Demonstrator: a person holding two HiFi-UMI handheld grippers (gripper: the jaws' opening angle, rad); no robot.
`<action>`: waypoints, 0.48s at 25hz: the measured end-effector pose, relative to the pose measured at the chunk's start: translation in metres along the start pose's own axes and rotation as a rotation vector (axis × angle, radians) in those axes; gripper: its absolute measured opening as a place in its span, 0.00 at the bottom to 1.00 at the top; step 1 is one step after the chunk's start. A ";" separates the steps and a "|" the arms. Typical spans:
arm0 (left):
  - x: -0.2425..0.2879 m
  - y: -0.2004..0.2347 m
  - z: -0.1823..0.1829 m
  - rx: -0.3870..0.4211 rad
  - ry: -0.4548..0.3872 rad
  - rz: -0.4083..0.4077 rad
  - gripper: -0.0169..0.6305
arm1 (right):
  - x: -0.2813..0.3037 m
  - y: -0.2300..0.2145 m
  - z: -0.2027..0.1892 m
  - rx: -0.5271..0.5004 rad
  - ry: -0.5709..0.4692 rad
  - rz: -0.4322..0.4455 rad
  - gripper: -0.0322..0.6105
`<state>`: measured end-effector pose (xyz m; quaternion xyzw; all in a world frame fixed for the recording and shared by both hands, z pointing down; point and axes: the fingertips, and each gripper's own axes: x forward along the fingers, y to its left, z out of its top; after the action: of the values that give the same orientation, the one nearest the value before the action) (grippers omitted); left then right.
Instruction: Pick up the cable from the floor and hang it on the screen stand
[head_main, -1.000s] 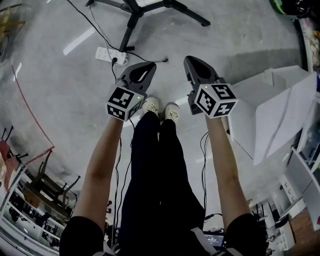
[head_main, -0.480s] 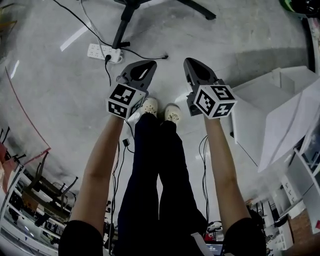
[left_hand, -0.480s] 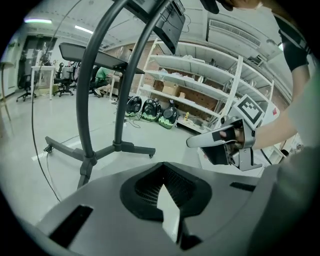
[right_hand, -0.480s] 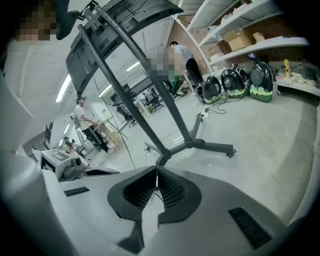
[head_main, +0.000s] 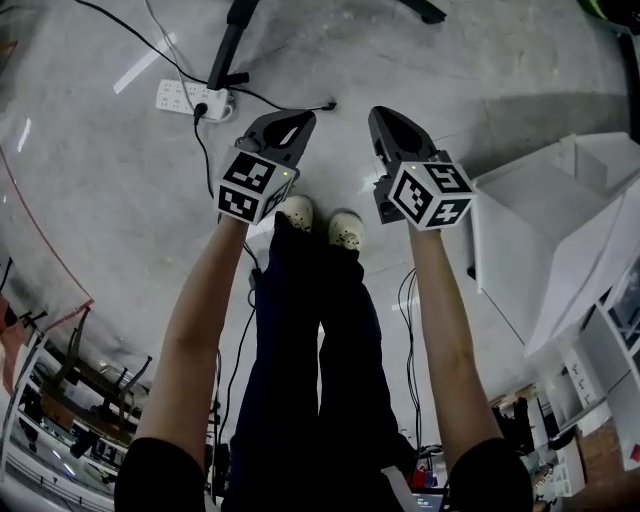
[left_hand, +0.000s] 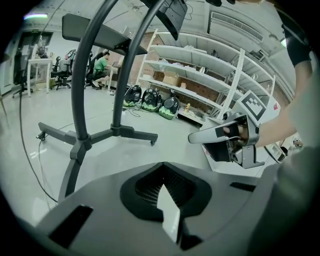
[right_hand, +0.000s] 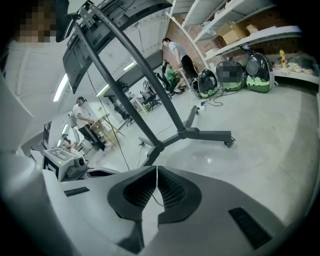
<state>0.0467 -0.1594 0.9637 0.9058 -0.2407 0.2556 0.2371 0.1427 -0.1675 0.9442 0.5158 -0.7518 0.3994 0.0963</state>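
Hovering above grey concrete floor (head_main: 100, 180), the left tool (head_main: 298, 120) and right tool (head_main: 383, 116) are pressed together, empty. A thin black cable (head_main: 290, 105) lies ahead, near a white power strip (head_main: 190, 98) and black stand leg (head_main: 228, 45), both higher in view than before.

The grey floor (head_main: 120, 200) carries a white power strip (head_main: 183, 97), black cable (head_main: 328, 104) and stand leg (head_main: 232, 45).

On the floor (head_main: 120, 200), the power strip (head_main: 183, 97) lies just left of the screen stand's leg (head_main: 228, 45). The cable (head_main: 329, 104) runs rightward from the strip and ends ahead of the left gripper (head_main: 300, 118) and right gripper (head_main: 381, 115), which are side by side. A cardboard box (head_main: 530, 230) stands at the right.
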 end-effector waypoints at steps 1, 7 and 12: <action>0.006 0.004 -0.007 -0.011 0.010 0.006 0.04 | 0.003 -0.004 -0.005 -0.003 0.002 -0.003 0.09; 0.041 0.022 -0.048 -0.058 0.062 0.029 0.04 | 0.024 -0.031 -0.039 -0.014 0.030 -0.019 0.09; 0.069 0.033 -0.079 -0.042 0.078 0.030 0.04 | 0.046 -0.043 -0.067 -0.016 0.040 -0.004 0.09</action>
<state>0.0527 -0.1631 1.0731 0.8863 -0.2500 0.2893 0.2614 0.1408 -0.1593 1.0354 0.5083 -0.7518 0.4035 0.1165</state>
